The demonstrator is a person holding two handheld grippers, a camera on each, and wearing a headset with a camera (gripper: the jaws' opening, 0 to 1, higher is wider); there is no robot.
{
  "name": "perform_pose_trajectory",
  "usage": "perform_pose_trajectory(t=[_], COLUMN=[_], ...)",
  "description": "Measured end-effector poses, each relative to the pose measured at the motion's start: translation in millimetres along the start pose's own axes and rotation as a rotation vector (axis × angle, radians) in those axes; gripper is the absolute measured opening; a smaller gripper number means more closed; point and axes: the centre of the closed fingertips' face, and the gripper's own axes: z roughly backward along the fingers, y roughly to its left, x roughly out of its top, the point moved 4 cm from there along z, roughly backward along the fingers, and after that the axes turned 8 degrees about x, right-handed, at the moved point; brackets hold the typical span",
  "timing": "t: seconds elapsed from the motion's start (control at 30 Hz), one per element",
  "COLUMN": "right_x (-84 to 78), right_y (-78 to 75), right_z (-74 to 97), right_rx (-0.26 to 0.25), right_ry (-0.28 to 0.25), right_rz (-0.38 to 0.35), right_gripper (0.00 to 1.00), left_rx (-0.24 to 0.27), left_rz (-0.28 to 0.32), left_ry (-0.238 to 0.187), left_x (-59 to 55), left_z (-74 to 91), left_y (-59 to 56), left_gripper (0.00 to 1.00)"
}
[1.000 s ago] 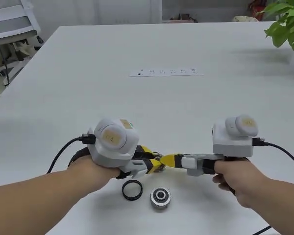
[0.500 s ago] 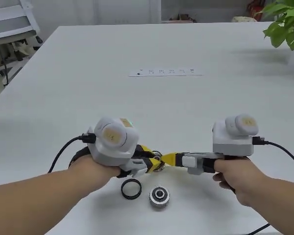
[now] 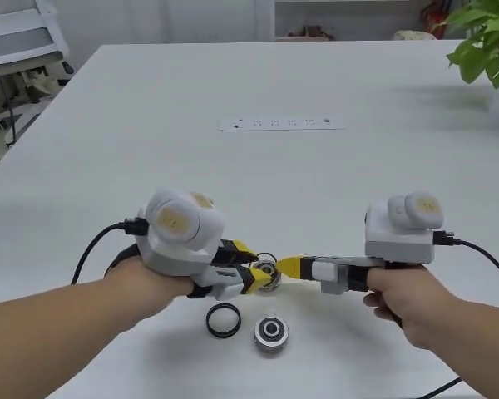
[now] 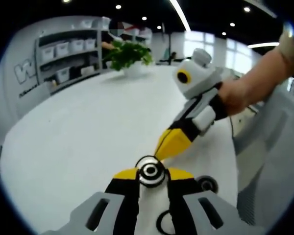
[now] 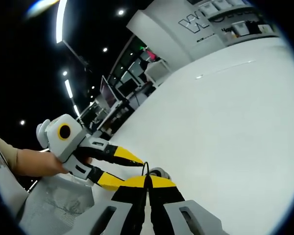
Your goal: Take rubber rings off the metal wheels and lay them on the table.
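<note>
Lower centre: left gripper (image 3: 258,275) clamps a metal wheel (image 3: 268,271); right gripper (image 3: 282,268) tips meet it. Just below, on the white table (image 3: 316,183): loose black ring (image 3: 223,320), second wheel (image 3: 271,331).

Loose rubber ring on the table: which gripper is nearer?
Left. The left gripper, holding a wheel, hovers just beyond the ring; the right gripper is farther off to the ring's right.

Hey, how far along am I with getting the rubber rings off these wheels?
Done: one rubber ring lies on the table beside a bare wheel. In hand: the left gripper clamps a second wheel while the right gripper pinches its ring. Left: pulling that ring free and laying it down.
</note>
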Motion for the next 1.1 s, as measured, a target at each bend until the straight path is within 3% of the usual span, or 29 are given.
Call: perform_pose_trajectory(t=[0.4,0.9,1.1], right_x=[6.7,4.5,-2.9], right_y=[12.3,30.4,37.3], right_z=[0.6,-3.3,-10.3], right_rx=[0.037,0.091,0.114], right_ry=[-0.011,0.021,0.058], right_rz=[-0.002,0.000,-0.002], right_gripper=[0.00,0.00,0.00], left_rx=[-0.033,-0.035,-0.040], left_rz=[-0.001,0.005,-0.014], left_ry=[-0.047,-0.076,-0.075], left_x=[6.1,-2.2,-9.6], left_z=[36.5,83.5,93.4], left_y=[-1.3,-8.2,-10.8], left_gripper=[0.32,0.49,0.55])
